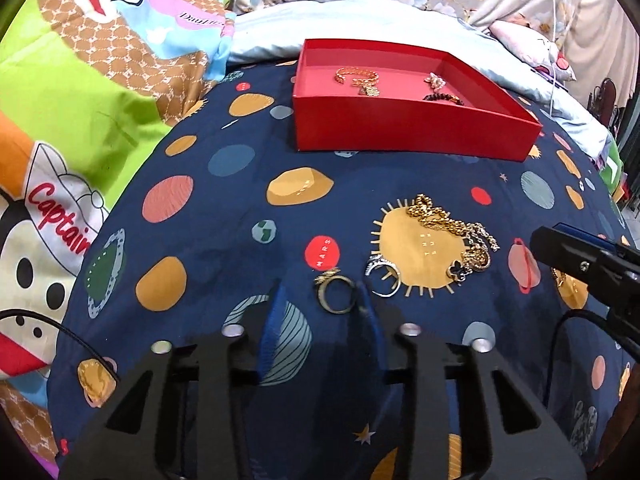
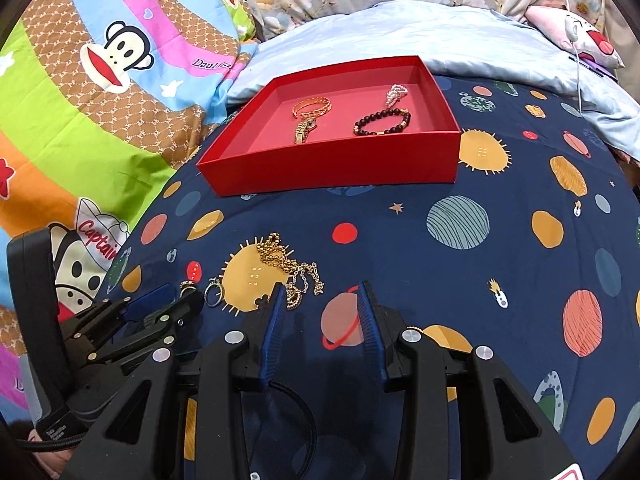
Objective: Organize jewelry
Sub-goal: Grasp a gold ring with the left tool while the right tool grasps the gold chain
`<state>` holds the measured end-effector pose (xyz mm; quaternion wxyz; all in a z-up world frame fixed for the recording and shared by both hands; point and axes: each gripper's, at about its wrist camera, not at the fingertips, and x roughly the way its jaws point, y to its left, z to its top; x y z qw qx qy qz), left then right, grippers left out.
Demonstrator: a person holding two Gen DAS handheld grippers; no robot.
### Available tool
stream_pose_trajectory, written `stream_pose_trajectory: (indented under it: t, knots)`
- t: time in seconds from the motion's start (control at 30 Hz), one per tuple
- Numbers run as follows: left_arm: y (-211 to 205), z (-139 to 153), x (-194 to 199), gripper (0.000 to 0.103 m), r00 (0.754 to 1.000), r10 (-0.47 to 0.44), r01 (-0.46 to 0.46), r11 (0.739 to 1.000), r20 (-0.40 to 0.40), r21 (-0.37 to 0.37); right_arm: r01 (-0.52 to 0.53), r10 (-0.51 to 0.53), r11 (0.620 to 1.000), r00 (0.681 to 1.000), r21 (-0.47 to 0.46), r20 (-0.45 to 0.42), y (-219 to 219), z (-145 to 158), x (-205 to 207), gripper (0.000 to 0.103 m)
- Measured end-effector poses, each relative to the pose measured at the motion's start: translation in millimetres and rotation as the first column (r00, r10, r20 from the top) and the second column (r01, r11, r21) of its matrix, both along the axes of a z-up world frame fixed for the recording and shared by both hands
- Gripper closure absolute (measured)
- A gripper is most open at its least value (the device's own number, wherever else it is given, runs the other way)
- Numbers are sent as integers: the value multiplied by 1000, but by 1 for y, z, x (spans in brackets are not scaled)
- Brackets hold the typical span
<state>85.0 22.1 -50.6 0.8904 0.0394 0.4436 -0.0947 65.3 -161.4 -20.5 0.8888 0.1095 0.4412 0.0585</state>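
A gold ring (image 1: 338,294) lies on the navy planet-print sheet between the blue pads of my left gripper (image 1: 322,300). The right pad is at the ring's edge and the left pad stands apart from it, so the gripper is open. A silver ring (image 1: 384,276) lies just right of it. Past that sits a tangle of gold and silver chains (image 1: 440,220) with a black clover pendant (image 1: 460,270). My right gripper (image 2: 322,300) is open and empty, its left pad beside the chains (image 2: 280,256). The red box (image 2: 332,172) farther back holds a gold bracelet (image 2: 312,108), a black bead bracelet (image 2: 380,120) and a pink piece (image 2: 396,94).
A cartoon monkey quilt (image 2: 100,80) is bunched up along the left. A pale blue pillow (image 2: 400,28) lies behind the box. A black cable (image 1: 560,320) loops at the right of the left wrist view. The sheet's edge curves away at the far right.
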Motion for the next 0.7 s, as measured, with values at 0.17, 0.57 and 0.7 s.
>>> stream_pose_trajectory:
  t: [0.17,0.57,0.7]
  knots:
    - [2,0,1,84,1000,-1,1,1000,4,-3,4,-4,1000,1000,2,2,-1,1,1,67]
    - [23,5,1,85,999,15,-20,994,-47,-106,3,-3,1000,1000,1,6,-1,3,2,67]
    - [27,10,1,85,999,23,-27,994,-42,-108,-7,7,1000,1000,3,6,1,3,7,67]
